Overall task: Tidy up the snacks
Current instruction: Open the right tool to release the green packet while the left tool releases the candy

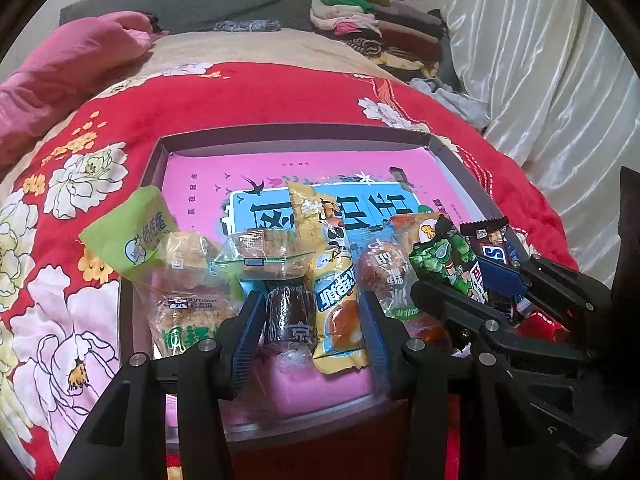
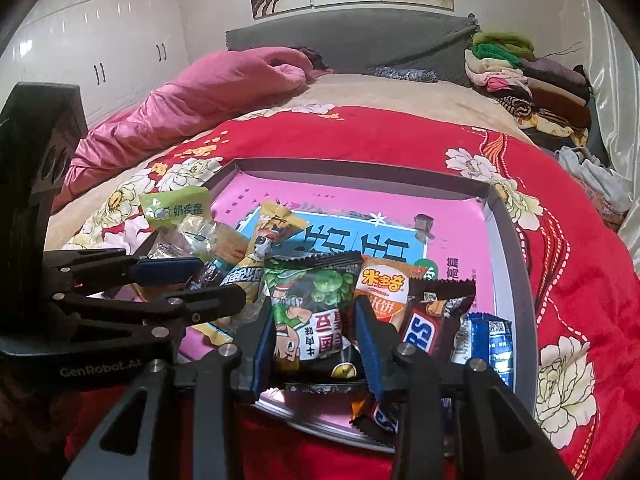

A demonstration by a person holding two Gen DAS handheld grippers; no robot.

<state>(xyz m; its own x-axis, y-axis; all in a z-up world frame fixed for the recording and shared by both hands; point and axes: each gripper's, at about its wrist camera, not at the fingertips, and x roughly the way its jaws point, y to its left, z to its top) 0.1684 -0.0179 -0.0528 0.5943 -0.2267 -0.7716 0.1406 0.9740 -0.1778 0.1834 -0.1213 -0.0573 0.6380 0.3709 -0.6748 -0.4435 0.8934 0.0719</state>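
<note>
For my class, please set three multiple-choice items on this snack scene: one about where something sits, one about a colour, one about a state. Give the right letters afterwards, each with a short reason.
1. Where do the snacks lie?
A. In a shallow tray on the bed
B. On a wooden shelf
C. In a drawer

2. What colour is the blanket under the tray?
A. Plain blue
B. Red with flowers
C. Black

3. What is between the right gripper's fingers?
A. Nothing
B. A glass bottle
C. The green pea packet

Answers:
1 A: the snacks rest inside the low-walled tray, which sits on the bed.
2 B: the blanket around the tray is red with large pale flowers.
3 C: in the right wrist view the right gripper has its blue pads on either side of the green pea packet, apparently touching it.
</note>
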